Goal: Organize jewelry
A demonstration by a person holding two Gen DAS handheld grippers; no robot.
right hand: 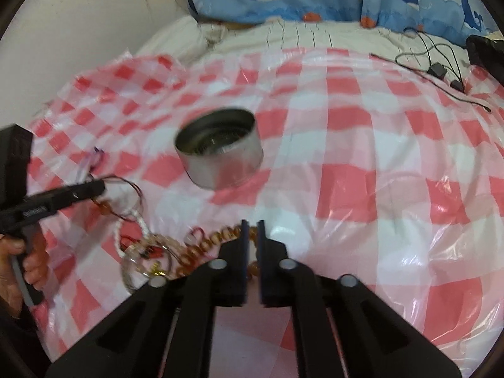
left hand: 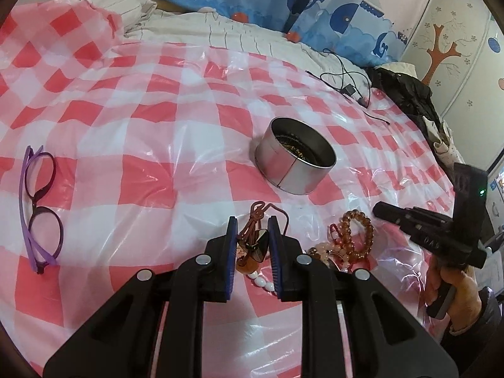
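We see a glossy, crinkled plastic sheet (left hand: 126, 145) over matt cloth bedding (left hand: 220, 31). The round tin (left hand: 294, 160) looks like brushed metal, the amber beads (left hand: 362, 236) shiny and smooth, the purple glasses (left hand: 39, 208) plastic.

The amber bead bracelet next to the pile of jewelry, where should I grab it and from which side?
Probably grip the amber bead bracelet on its far arc, coming down from above. That part of the loop lies flat and clear on the checked sheet, while its near side runs into the pale beads.
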